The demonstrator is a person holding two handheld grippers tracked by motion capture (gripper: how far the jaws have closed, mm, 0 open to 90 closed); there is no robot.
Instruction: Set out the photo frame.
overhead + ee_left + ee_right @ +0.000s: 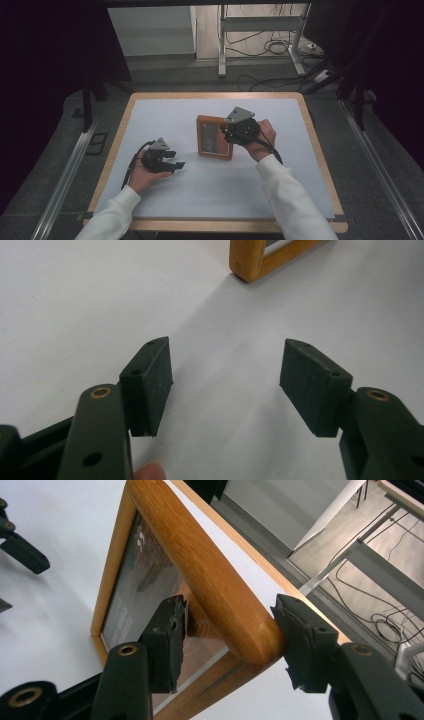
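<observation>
A wooden picture frame (212,145) with a dark picture behind glass sits mid-table on the white sheet. My right gripper (227,132) reaches over the frame's right rail from the right. In the right gripper view the rounded rail (200,565) runs between the jaws of my right gripper (230,630). One pad hangs over the glass with a gap to the wood, and the other sits close against the outer corner. My left gripper (176,165) rests low on the sheet to the frame's left, its jaws wide apart around nothing (225,385). A frame corner (255,260) shows ahead of it.
A white sheet (200,190) covers the wooden table (116,145). Beyond the far edge stand metal stand legs (222,50) and loose cables (270,47) on the floor. Dark curtains flank both sides.
</observation>
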